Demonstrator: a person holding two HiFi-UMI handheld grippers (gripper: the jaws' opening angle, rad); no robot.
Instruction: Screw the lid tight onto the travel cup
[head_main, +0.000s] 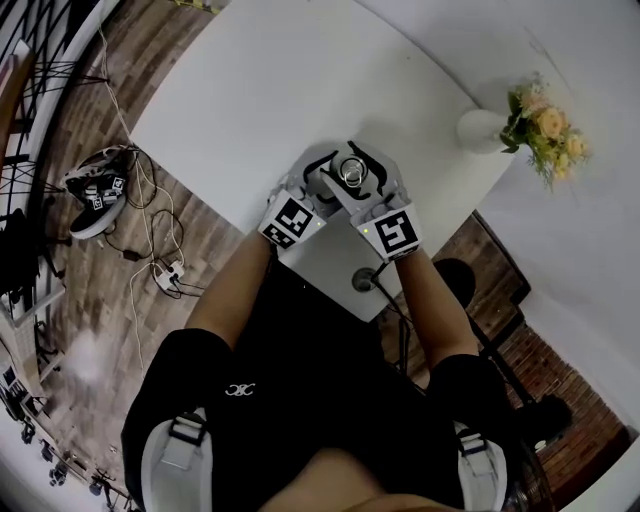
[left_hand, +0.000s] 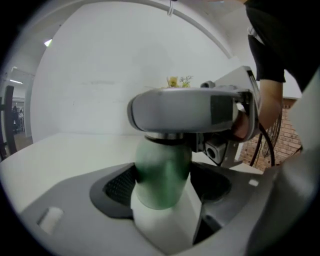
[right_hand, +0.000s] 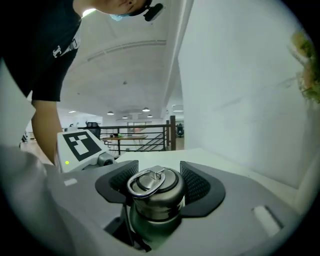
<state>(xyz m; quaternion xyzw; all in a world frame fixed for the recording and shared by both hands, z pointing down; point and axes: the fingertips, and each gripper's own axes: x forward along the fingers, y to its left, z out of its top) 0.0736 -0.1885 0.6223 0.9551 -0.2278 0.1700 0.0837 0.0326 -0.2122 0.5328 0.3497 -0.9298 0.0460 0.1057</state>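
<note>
Gripping: left gripper (left_hand: 167, 186) clamps travel cup (left_hand: 161, 167) | right gripper (right_hand: 156, 184) clamps lid (right_hand: 152, 195) | flower vase (head_main: 482, 130) stands well apart

Right claw (right_hand: 156, 186) clamped on ringed steel lid (right_hand: 155, 196), green cup (right_hand: 150, 226) beneath

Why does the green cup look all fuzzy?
Left gripper view: the travel cup sits very close to the lens, so it's blurred. Right gripper view: the lid looks sharper. Head view: the wide lens curves the table edge.

Green cup (left_hand: 162, 172), silver lid (right_hand: 152, 187), white table (head_main: 250, 90).
</note>
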